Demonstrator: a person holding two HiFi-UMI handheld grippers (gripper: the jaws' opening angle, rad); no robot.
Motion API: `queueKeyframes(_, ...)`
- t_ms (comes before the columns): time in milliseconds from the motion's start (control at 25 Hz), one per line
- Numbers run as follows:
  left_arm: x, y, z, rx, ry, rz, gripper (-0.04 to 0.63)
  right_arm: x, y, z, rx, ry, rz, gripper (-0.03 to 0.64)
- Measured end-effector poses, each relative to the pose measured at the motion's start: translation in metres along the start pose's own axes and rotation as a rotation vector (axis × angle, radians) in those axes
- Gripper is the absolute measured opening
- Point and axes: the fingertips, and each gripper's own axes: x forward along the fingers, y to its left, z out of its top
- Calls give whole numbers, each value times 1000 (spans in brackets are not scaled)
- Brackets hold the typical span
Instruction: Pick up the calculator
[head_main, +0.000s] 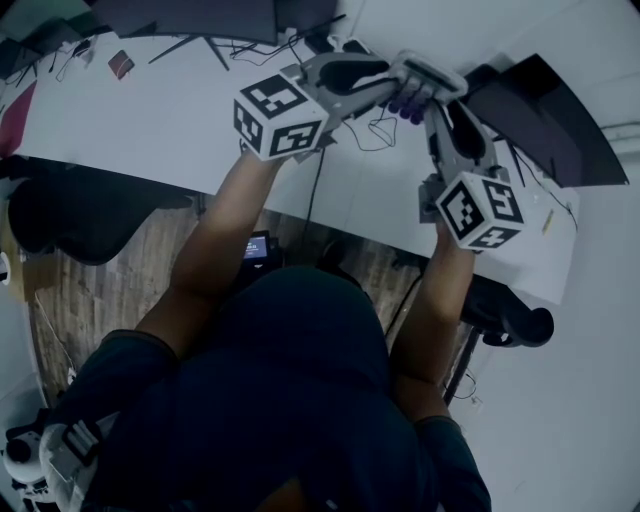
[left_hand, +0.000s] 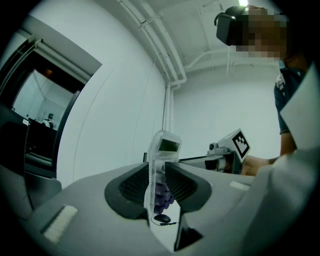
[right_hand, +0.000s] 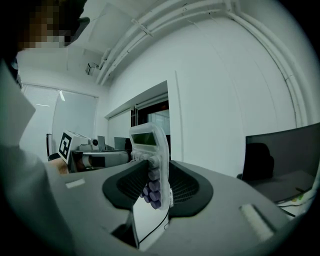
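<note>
clear slim calculator (left_hand: 159, 160), rounded purple keys (left_hand: 161, 199)

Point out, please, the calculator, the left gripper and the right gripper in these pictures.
calculator (right_hand: 143, 138), right gripper view, on its display.
left gripper (left_hand: 158, 175), left gripper view, midway between its fingertips, which clamp the calculator.
right gripper (right_hand: 157, 177), right gripper view, midway between its fingertips, likewise clamping it.

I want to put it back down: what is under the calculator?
Below the calculator lies the white desk, with a black mouse and a cable. The jaws and the calculator itself cover the rest of the spot.
</note>
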Motion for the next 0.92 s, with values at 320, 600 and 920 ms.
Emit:
queueKeyframes(320, -5, 0, 1, 2, -5, 0, 98, 0, 6, 2, -19, 10, -2, 135)
queueKeyframes(600, -5, -2, -3, -2, 0, -4, 97, -2, 5, -2, -15, 20, -8, 137)
queueKeyframes(920, -3, -2, -4, -8, 7, -8, 98, -2, 3, -3, -14, 33, -13, 137)
